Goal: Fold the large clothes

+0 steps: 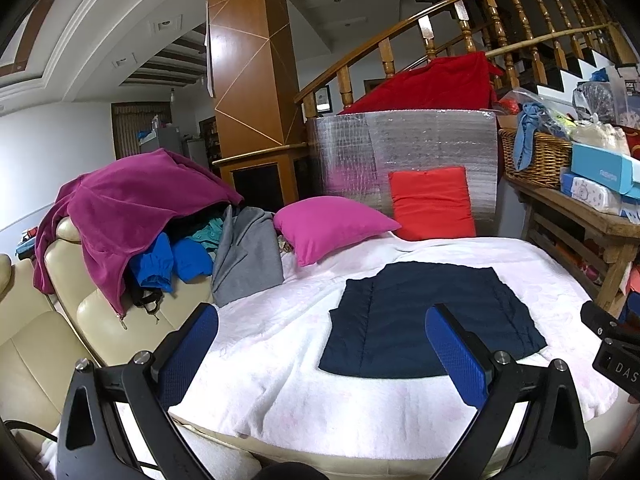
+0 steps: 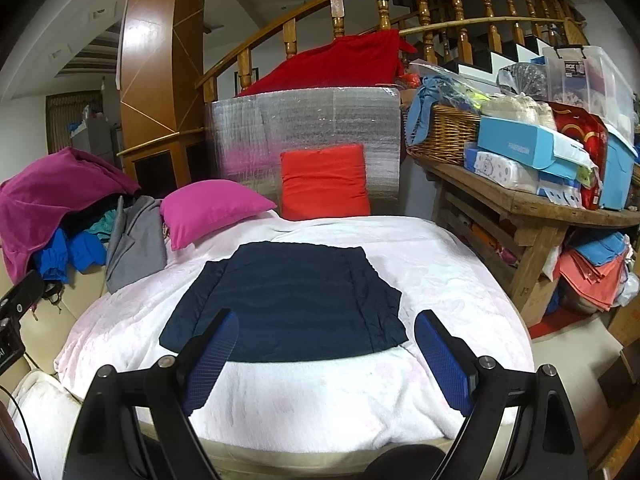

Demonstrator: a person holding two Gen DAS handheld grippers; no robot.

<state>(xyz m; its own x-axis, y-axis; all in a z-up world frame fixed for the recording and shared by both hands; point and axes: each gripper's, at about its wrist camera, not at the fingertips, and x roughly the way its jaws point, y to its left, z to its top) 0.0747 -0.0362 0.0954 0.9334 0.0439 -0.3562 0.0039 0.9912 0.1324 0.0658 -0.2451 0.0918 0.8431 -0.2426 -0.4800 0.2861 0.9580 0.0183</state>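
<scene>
A dark navy garment (image 1: pixel 432 316) (image 2: pixel 288 300) lies flat in a folded rectangle on a white blanket (image 1: pixel 280 360) (image 2: pixel 320 400) spread over the sofa. My left gripper (image 1: pixel 322 320) hovers open above the blanket's near edge, its blue pads wide apart and nothing between them. My right gripper (image 2: pixel 326 326) is also open, just short of the garment's near edge, holding nothing. A heap of unfolded clothes (image 1: pixel 132 216) (image 2: pixel 60 216) sits at the left on the sofa back, with a magenta fleece on top and blue and grey pieces below.
A pink pillow (image 1: pixel 328 224) (image 2: pixel 208 208) and a red cushion (image 1: pixel 432 204) (image 2: pixel 324 184) lie behind the garment, against a silver foil panel (image 2: pixel 304 120). A wooden bench (image 2: pixel 532 208) with a wicker basket (image 2: pixel 444 132) and boxes stands at the right. A cream leather sofa (image 1: pixel 40 340) is at the left.
</scene>
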